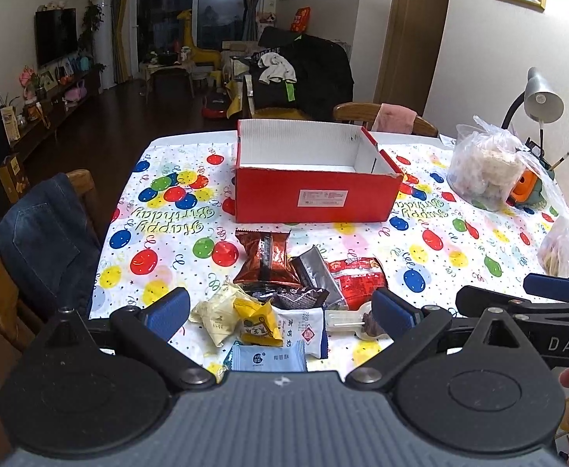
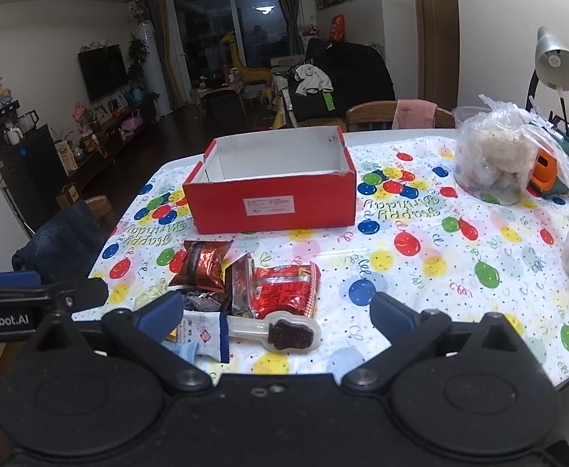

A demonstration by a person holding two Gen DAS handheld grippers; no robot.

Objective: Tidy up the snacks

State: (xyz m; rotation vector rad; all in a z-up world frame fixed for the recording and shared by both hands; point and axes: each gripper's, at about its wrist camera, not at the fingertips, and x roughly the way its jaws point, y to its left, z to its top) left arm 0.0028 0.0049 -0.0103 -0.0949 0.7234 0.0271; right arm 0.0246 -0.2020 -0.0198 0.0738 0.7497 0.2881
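Snacks (image 1: 280,292) lay in a loose heap on the worktop (image 1: 459,249), just in front of an open red box (image 1: 315,190). The left gripper (image 1: 280,311) hung level over the near edge with its jaws spread wide and empty, flanking the heap. The right gripper (image 2: 274,313) was held alongside it, level, jaws also wide apart and holding nothing, a lollipop (image 2: 284,332) lying between them.

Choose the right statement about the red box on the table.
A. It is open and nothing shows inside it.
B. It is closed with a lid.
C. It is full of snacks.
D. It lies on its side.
A: the red box stands upright without a lid, only white inner walls show, and the snack pile lies on the tablecloth in front.
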